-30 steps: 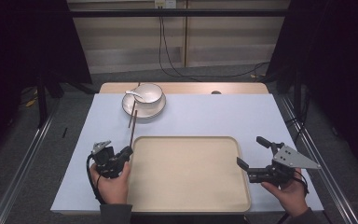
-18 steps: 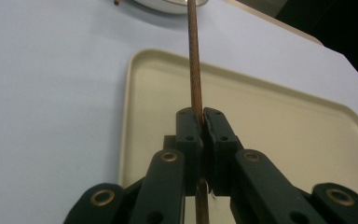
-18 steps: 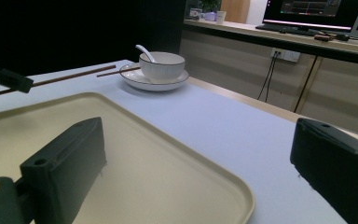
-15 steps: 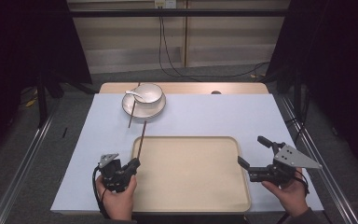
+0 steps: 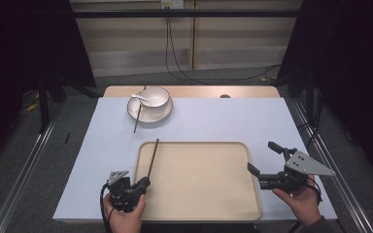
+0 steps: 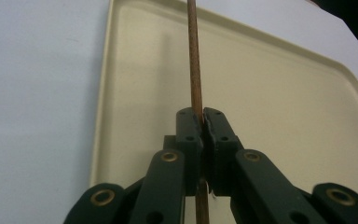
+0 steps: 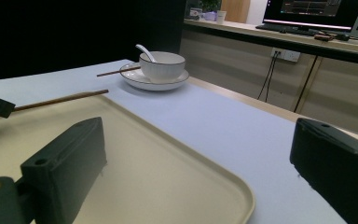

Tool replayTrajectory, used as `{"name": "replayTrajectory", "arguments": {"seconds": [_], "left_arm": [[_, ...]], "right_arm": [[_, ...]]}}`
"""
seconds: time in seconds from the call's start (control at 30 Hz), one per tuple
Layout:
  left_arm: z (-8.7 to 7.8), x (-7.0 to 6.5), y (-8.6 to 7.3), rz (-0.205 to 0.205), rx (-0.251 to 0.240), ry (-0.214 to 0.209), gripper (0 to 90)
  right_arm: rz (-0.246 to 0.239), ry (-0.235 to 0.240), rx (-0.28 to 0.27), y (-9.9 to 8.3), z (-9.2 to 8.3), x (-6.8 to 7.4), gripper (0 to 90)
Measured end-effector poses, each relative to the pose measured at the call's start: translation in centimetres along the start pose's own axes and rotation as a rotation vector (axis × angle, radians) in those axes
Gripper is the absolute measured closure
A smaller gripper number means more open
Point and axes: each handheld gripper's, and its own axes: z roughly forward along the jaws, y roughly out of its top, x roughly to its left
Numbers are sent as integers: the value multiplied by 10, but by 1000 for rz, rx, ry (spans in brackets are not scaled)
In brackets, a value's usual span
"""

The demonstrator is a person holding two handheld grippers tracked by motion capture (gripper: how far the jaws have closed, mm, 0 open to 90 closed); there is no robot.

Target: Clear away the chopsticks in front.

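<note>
Since the earlier frames, the left gripper (image 5: 143, 183) has drawn back toward the near-left corner of the tray (image 5: 199, 213), carrying one chopstick (image 5: 152, 156) away from the plate and over the tray's left edge. Its jaws are pressed together on the chopstick's near end; in the left gripper view the wooden shaft (image 6: 194, 56) runs straight out between them, along the tray's left rim (image 6: 103, 93). The far tip projects just past the tray's far edge, so the stick appears to be lined up for laying inside the tray.

The second chopstick (image 5: 138, 112) rests on the white plate (image 5: 161, 115), its tip extending onto the pale blue table cover (image 5: 223, 121). The bowl (image 5: 155, 97) stands on that plate with a white spoon (image 5: 139, 97) in it.

The right gripper (image 5: 264, 165) is held beside the tray's right edge, jaws spread and empty, probably on standby while the left hand (image 5: 124, 221) works.
</note>
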Motion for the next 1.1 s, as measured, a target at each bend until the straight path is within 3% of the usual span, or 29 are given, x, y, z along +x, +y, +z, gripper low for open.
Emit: {"name": "replayTrajectory", "arguments": {"seconds": [0.43,0.7,1.1], "left_arm": [[7,-2,-6,-9,28,14,855],[13,-3,-6,18,53,26,855],[17,-7,-7,22,61,26,849]], "right_arm": [[-8,4,1,0,0,0,31],[-9,7,3,0,0,0,30],[-4,8,9,0,0,1,31]]}}
